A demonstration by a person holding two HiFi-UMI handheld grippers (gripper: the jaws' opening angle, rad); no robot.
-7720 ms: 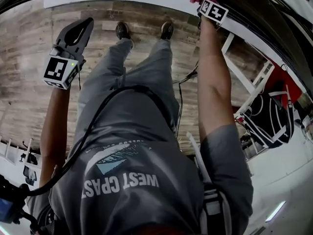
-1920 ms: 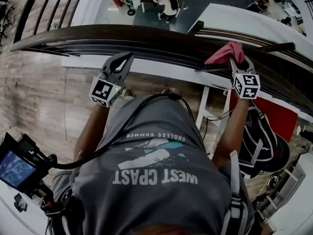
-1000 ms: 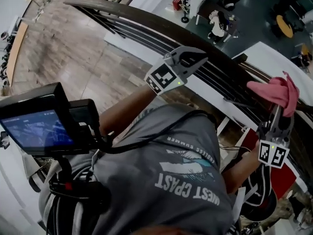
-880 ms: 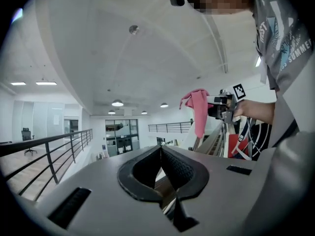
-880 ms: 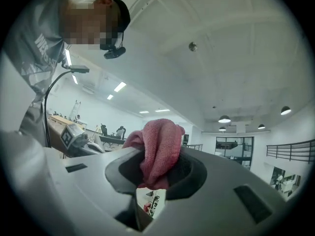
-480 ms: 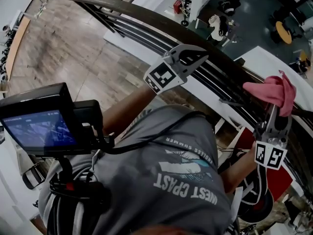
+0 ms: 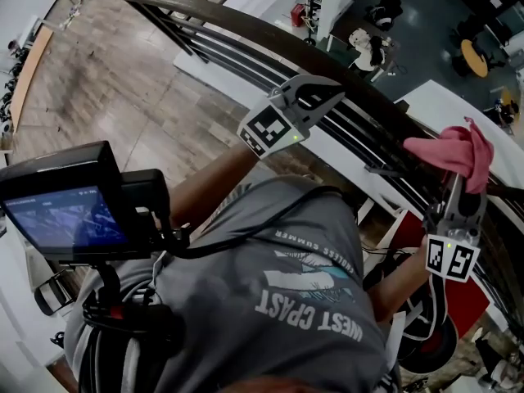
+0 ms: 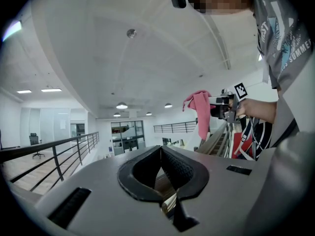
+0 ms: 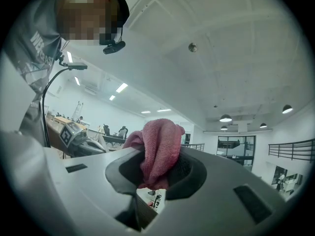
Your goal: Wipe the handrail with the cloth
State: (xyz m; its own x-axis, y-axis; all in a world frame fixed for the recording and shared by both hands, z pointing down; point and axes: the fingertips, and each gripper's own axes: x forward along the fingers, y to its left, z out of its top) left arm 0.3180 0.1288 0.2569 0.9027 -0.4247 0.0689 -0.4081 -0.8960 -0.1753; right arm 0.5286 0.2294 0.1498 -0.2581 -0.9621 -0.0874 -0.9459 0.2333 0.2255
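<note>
Right claw [image 7: 459,177] pinches the bunched cloth [image 7: 453,148] over the handrail [image 7: 246,33], contact unclear, likely poised for a wiping pass. Left claw [image 7: 334,91], pressed together and empty, hovers nearby, idle.

Wood-plank floor [image 7: 90,97] — white ceiling [image 8: 123,58] with round lamps [image 8: 121,105].

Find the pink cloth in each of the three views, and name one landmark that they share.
Head view: far right, upper half; the pink cloth bunches above the right gripper.
Left gripper view: right of centre, hanging from that gripper.
Right gripper view: centre, pinched between the fingers.
Shared landmark: the right gripper that holds it.
</note>
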